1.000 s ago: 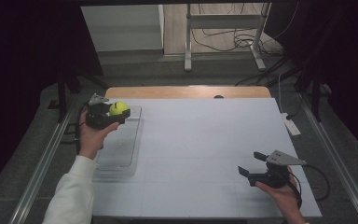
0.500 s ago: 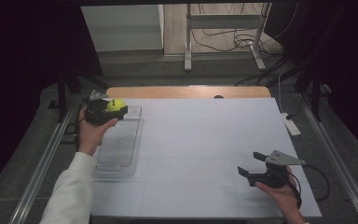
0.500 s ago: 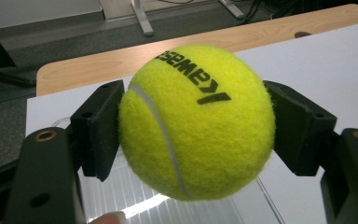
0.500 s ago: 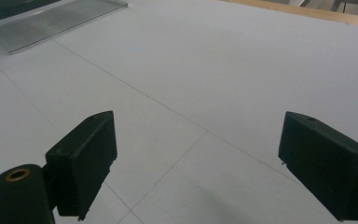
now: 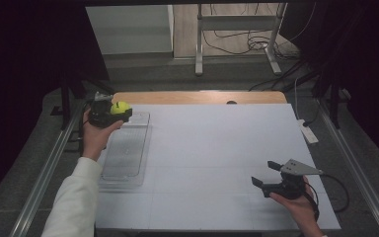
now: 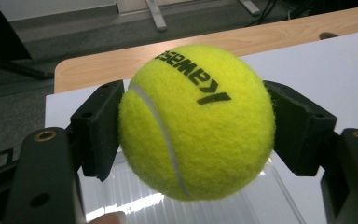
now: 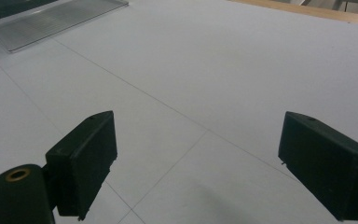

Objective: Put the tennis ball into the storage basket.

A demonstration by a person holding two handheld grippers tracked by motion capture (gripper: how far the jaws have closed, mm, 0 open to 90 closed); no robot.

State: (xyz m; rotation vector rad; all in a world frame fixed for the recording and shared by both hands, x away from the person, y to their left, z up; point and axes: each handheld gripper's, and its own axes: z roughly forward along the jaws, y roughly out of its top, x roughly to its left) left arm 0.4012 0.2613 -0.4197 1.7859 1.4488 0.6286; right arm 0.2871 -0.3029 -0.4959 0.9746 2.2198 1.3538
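Left gripper (image 5: 124, 112) was held above the far end of the clear tray (image 5: 123, 163), at the far-left corner of the white table (image 5: 217, 163). Jaws were closed on the tennis ball (image 5: 120, 107) — in the left gripper view the ball (image 6: 196, 122) sat squarely between the two black pads (image 6: 100, 128), one pad pressed to each side, ball centred and bulging forward of the pads. Black lettering on the ball faced up and read inverted to that camera; white seam ran down its left half. Grip looked firm, with no gap at either pad.

Key relation: the tray's ribbed floor showed directly beneath the ball in the left gripper view (image 6: 135, 196), so the ball lay over the tray, not yet in it. In the high view the tray's long axis ran from the far edge toward the person, and the ball hung at its far short end. Judged that a plain downward lowering would land the ball inside the far end; a ball has no long axis, so wrist roll should not matter — only height and staying inside the tray's walls.

Right gripper (image 5: 266, 174) rested low near the near-right corner of the table, well apart from ball and tray. Its jaws stood wide open on nothing, with bare white surface between them. The tray (image 7: 56, 18) appeared far off at upper left of the right gripper view. Left hand was clearly the nearer one.
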